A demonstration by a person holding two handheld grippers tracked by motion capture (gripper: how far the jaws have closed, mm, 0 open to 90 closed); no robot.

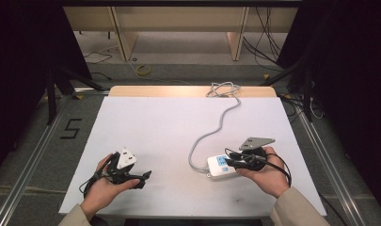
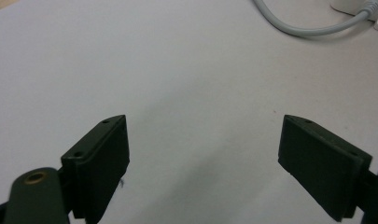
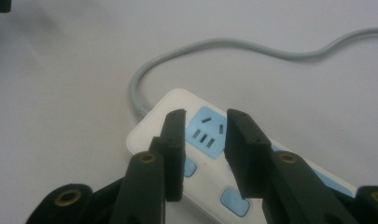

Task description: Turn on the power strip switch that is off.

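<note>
Your right hand-held gripper sits at the near right of the desk, directly over the white power strip. In the right gripper view its two black jaws are narrowed to a small gap, not pressed together, and through that gap you see one of the strip's blue sockets. The jaws hover just above the strip's top face; whether they actually touch it cannot be told, and nothing is pinched between them. Your right hand wraps the gripper body, with the grey three-cornered plate on top.

The power strip lies flat on the desk, its far end pointing left of your right hand. Its grey cable leaves that end, loops near the strip, then snakes away toward the far edge of the desk, where it bunches in a small coil.

Your left hand-held gripper is at the near left of the desk, well apart from the strip. In the left gripper view its jaws are spread wide, with bare white desk surface between them, holding nothing. The cable curves across the far right corner of that view. Your left hand grips the body, and its jaws point right, toward the strip.
</note>
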